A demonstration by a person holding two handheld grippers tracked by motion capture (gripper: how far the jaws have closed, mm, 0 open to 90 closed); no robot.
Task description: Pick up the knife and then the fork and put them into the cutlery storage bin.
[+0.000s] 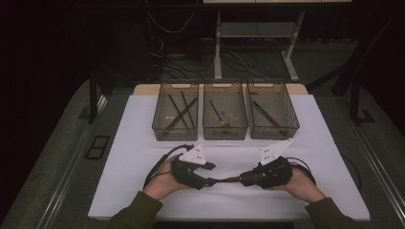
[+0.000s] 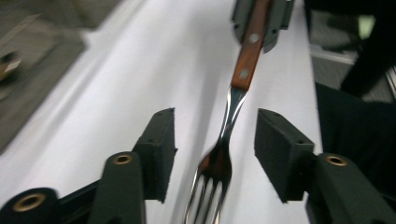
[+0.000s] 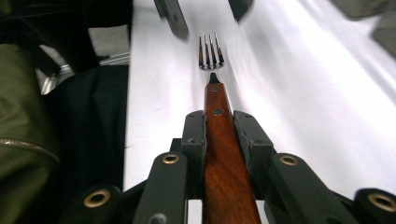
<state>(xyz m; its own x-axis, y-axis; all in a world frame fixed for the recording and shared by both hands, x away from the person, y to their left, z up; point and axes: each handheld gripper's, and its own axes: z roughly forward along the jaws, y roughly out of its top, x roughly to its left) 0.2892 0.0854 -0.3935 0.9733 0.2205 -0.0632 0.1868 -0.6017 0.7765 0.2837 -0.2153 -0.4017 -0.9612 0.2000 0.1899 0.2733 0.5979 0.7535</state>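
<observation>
Fork with wooden handle held level just above the white worktop, handle clamped between the right gripper fingers, tines lying between the left gripper fingers, spread wide and not touching it, 3 baskets behind.

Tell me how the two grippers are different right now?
The right gripper is shut on the fork, pinching its wooden handle; the left gripper is open, jaws apart on either side of the fork's metal neck without touching. Both have black jaws and point at each other over the white table.
</observation>
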